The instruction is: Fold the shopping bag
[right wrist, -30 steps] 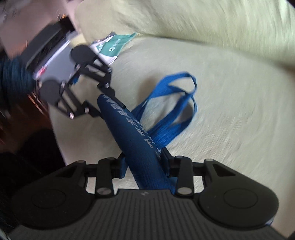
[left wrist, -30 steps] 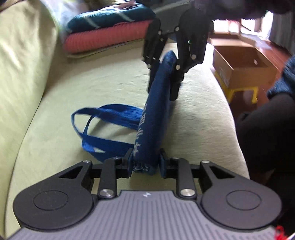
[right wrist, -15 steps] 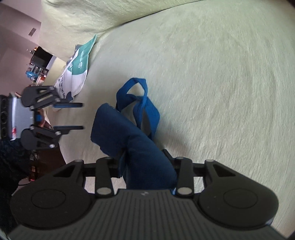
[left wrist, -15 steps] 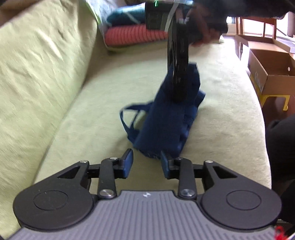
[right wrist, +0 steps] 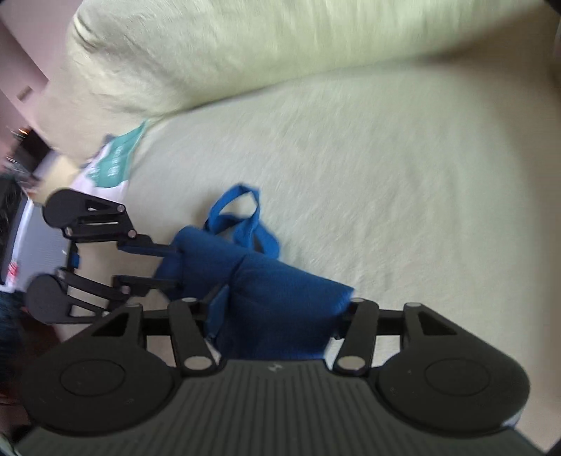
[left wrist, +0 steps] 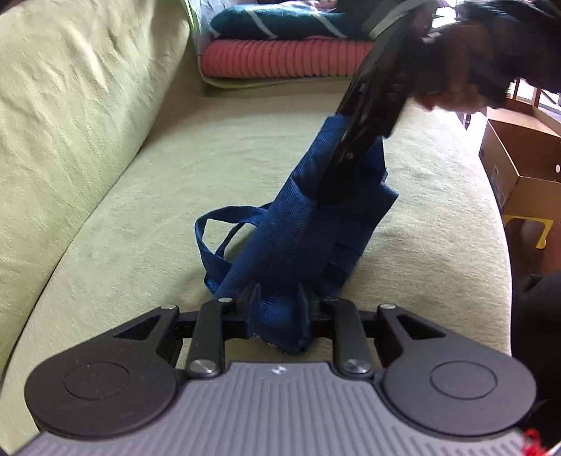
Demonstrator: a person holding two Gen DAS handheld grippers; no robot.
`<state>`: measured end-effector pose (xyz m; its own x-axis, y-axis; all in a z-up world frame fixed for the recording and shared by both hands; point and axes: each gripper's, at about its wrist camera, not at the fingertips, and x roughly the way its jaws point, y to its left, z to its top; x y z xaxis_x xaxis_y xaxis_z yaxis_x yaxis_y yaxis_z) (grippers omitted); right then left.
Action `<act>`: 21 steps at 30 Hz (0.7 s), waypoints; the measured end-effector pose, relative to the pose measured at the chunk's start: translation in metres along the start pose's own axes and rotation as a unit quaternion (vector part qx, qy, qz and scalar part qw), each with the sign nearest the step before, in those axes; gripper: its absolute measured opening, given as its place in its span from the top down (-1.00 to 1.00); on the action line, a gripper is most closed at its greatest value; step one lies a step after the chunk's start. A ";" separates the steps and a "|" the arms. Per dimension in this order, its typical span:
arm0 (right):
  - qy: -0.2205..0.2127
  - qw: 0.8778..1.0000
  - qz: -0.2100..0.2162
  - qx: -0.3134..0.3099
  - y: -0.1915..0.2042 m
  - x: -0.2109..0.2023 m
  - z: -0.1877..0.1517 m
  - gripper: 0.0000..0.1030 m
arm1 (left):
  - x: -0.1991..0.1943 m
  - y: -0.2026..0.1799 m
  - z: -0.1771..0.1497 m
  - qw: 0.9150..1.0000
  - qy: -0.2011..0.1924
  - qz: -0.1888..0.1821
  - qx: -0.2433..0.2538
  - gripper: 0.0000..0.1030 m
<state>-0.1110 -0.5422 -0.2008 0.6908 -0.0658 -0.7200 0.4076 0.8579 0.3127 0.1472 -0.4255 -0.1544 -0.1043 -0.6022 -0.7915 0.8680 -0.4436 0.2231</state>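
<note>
A dark blue shopping bag (left wrist: 308, 224) lies bunched into a short fold on the green sofa seat (left wrist: 140, 210), its handles (left wrist: 214, 238) looped out to the left. My left gripper (left wrist: 278, 291) has the bag's near end between its fingers and its jaws are closing, pads against the cloth. My right gripper (left wrist: 333, 182), in a person's hand (left wrist: 455, 70), comes down on the raised far end. In the right wrist view, the bag (right wrist: 280, 291) fills the right gripper (right wrist: 284, 305), whose jaws are opening. There the left gripper (right wrist: 175, 266) bites the fold from the left.
Folded pink (left wrist: 280, 58) and teal (left wrist: 280, 21) blankets are stacked at the far end of the seat. The back cushion (left wrist: 70, 105) rises on the left. A cardboard box (left wrist: 519, 165) stands past the seat's right edge. A white and green plastic bag (right wrist: 112, 165) lies by the cushion.
Half a second ago the left gripper stood open just short of the bag; now its fingers are around the near end. The right gripper has rolled, and its jaws stand wider.
</note>
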 end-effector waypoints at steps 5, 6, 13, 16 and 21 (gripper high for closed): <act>-0.104 0.980 -0.135 -0.102 0.038 -0.038 -0.027 0.48 | 0.002 -0.001 -0.001 1.000 0.004 0.002 0.004 0.46; -0.120 0.973 -0.158 -0.121 0.042 -0.044 -0.032 0.60 | 0.004 -0.002 0.000 1.000 0.004 0.005 0.005 0.46; -0.086 0.958 -0.150 -0.228 0.066 -0.013 -0.049 0.91 | -0.002 -0.003 -0.003 1.000 -0.001 0.009 0.013 0.46; -0.060 0.961 -0.152 -0.224 0.057 0.011 -0.049 0.91 | -0.002 -0.004 -0.003 1.000 -0.010 0.021 0.019 0.46; -0.042 0.966 -0.132 -0.218 0.048 0.018 -0.035 0.88 | -0.020 -0.028 -0.010 0.990 -0.022 0.050 0.131 0.34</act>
<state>-0.0999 -0.4842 -0.2202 0.6499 -0.3375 -0.6810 0.2985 0.9374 -0.1796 0.1299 -0.3942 -0.1512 -0.0503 -0.6783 -0.7331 0.7200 -0.5333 0.4440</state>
